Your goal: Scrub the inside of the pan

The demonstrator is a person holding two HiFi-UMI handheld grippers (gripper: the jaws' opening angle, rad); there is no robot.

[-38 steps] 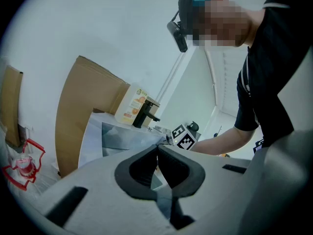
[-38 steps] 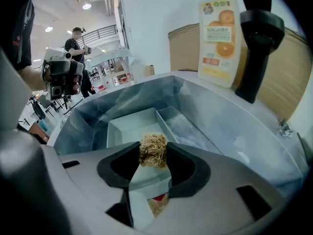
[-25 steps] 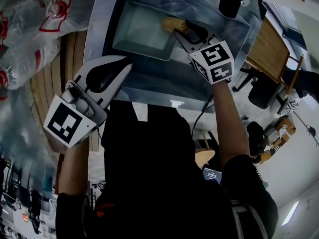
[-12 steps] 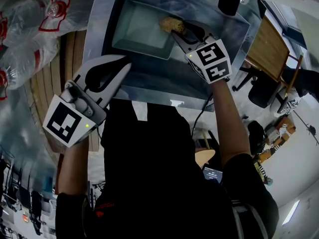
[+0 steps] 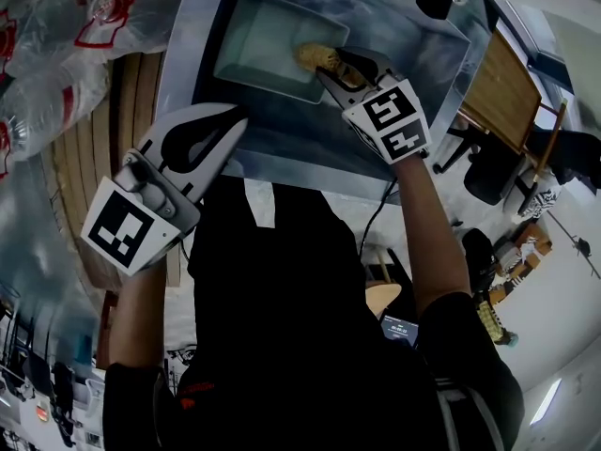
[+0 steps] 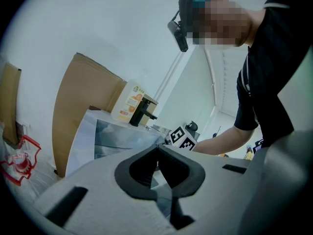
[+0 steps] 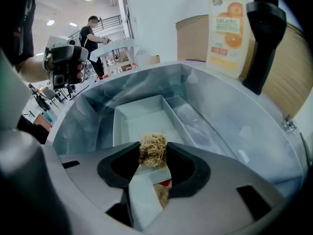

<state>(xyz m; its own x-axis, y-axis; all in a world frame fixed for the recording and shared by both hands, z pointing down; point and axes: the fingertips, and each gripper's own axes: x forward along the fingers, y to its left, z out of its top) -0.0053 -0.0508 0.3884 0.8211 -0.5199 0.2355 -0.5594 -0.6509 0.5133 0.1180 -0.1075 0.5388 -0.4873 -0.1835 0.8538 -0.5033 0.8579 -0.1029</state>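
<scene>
The pan stands inside the steel sink, open side up, and its pale floor looks bare. The right gripper reaches down into the sink and its fingers are closed tightly on a tan fibrous scrubber, with the bunch sticking out a little past the tips. In the right gripper view this scrubber sits pinched between the two dark pads of the right gripper, and the pan lies directly ahead and below, running away from the fingers toward the far wall of the sink.

The important relation is this one: in the head view the scrubber is at the pan's right edge, near the corner closest to the right hand, so nearly all the floor extends to the left of the fingers. I judge that the stroke must go leftward and away, along the floor. Whether the scrubber already presses on the metal, I cannot tell.

The left gripper hangs over the near left rim of the sink, well apart from the pan – its fingers are together and hold nothing, as the left gripper shows in its own view. The right one is clearly nearer.
</scene>
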